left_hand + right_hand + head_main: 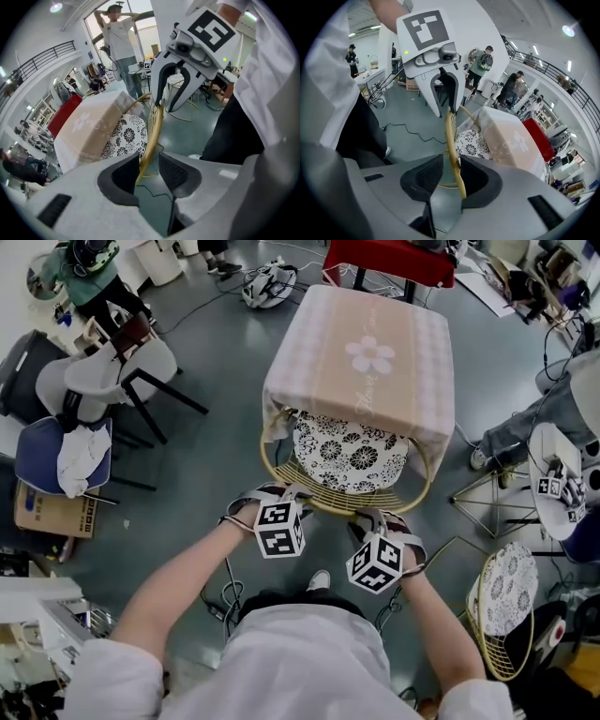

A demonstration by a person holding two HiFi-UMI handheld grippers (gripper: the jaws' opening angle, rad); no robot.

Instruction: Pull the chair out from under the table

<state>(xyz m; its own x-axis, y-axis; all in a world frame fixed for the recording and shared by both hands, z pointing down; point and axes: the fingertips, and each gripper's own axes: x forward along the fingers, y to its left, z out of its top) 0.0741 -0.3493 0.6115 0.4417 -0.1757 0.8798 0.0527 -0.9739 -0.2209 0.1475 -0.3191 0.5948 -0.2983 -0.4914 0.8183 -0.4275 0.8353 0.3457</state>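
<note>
Chair (pixel 349 457) sat half under the table (pixel 361 352), with its wire back rim (pixel 328 505) on the side away from it. Left gripper (pixel 149 169) and right gripper (pixel 451 176) each straddled that rim with jaws apart and unclamped, probably spaced for a straight, even pull.

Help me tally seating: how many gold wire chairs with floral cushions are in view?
2. One chair sits partly under the cloth-covered table at the head view's centre; the other chair stands at its lower right. Others may be hidden.
</note>
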